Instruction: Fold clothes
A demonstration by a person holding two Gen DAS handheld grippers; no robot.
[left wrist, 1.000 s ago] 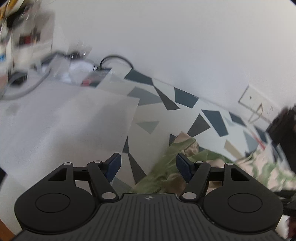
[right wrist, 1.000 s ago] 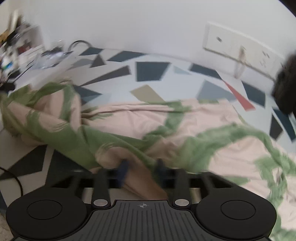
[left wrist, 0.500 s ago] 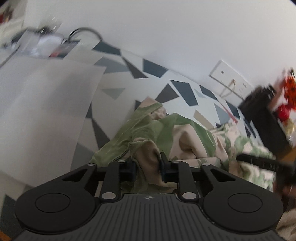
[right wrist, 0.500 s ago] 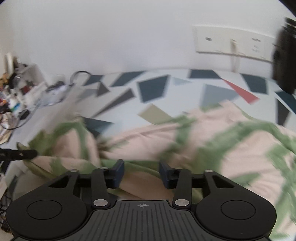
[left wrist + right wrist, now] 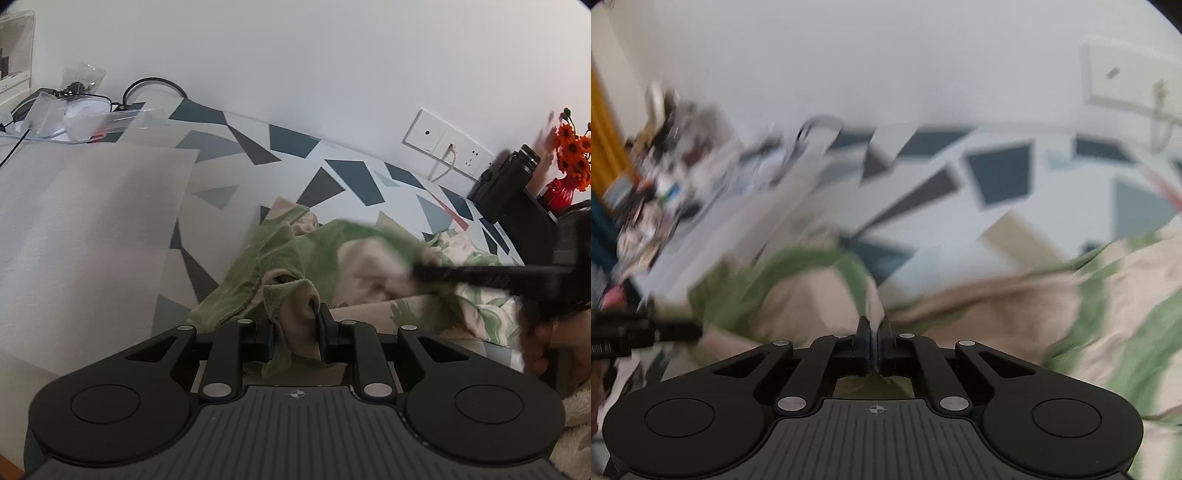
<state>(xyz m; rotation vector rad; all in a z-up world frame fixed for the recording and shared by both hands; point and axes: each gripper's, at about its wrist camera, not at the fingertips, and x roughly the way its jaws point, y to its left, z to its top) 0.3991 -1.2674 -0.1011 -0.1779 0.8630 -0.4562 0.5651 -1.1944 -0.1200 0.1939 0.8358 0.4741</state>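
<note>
White plaster wall (image 5: 332,66) rises behind our work surface, a smooth tablecloth printed with grey and navy triangles (image 5: 332,177), partly overlaid at left by a matte translucent plastic sheet (image 5: 92,221). On the cloth we see the crumpled soft garment of beige fabric with green leaf pattern (image 5: 295,254), bunched near the middle and spreading to the right. A second ago our left gripper (image 5: 295,328) stood wide above bare cloth; now its blue-padded fingers are clenched on a puckered fold of the garment's green-edged hem. Our right gripper (image 5: 874,332), half a second ago parted over the fabric, is now pinched tight on a thin ridge of the same garment, its view smeared by motion.
</note>
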